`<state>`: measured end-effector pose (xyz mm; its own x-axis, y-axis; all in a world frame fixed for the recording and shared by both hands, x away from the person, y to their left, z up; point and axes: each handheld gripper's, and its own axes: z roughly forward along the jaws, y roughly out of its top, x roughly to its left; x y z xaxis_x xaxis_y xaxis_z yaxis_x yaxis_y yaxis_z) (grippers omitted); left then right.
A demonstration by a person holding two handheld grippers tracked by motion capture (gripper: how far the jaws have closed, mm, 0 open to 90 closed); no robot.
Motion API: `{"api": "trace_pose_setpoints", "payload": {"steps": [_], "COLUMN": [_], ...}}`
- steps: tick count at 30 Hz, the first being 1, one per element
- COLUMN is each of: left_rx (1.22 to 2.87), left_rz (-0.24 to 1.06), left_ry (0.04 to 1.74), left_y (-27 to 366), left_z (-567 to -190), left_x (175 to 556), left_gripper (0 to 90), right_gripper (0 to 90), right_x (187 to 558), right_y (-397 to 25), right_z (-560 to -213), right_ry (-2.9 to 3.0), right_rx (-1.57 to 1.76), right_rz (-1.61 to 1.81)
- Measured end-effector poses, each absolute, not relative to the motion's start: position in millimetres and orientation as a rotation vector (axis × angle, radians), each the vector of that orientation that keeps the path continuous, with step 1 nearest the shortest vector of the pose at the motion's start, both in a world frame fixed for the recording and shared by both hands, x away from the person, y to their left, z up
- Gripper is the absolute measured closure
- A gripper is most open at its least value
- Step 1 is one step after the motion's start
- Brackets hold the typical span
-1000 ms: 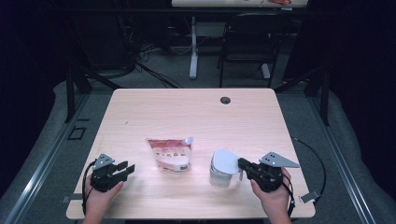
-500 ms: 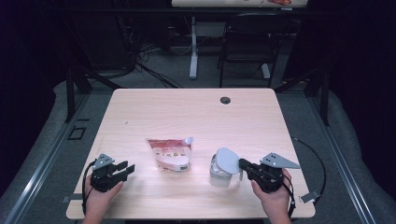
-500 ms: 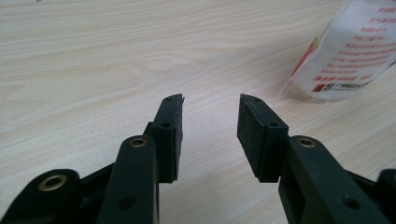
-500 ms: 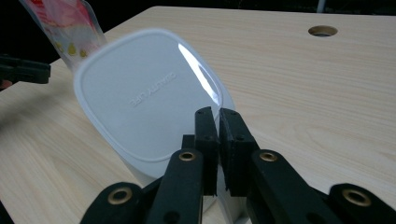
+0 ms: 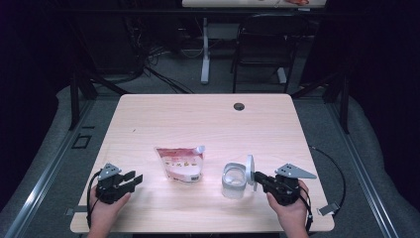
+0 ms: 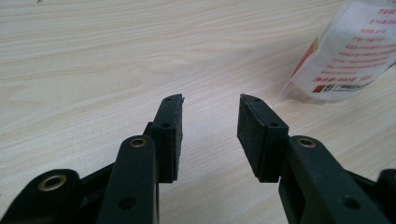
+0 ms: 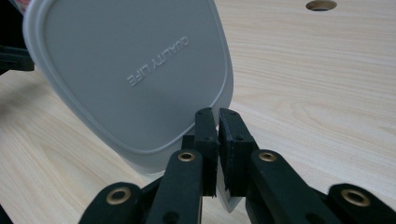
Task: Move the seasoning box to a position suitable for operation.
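The grey lid [image 5: 249,171], flat on the clear container [image 5: 233,180] a second ago, is now being held upright at its 3 o'clock, pinched by the right gripper [image 5: 256,177]; the left gripper [image 5: 133,179] is being kept parted, unmoved.

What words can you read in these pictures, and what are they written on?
"QUALITY LIFE": raised letters on the grey lid, which the right gripper pinches by its edge.
Red print in rows on the white pouch: too small and blurred to read.
Pouch front in the high view: too small to read.
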<state>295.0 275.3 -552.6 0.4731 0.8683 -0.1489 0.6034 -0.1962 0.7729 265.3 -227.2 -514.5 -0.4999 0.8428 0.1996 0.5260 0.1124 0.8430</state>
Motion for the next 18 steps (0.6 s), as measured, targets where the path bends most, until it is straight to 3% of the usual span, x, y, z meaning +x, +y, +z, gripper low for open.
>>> {"api": "trace_pose_setpoints", "payload": {"steps": [18], "left_rx": [1.902], "left_rz": [0.41], "left_ry": [1.228], "left_y": [276.0], "left_z": [-552.0], "left_x": [294.6], "left_gripper": [60.4], "right_gripper": [83.0], "right_x": [267.3], "right_y": [-233.7], "right_z": [-523.4], "right_ry": [2.071], "right_rx": [1.383], "right_rz": [1.326]}}
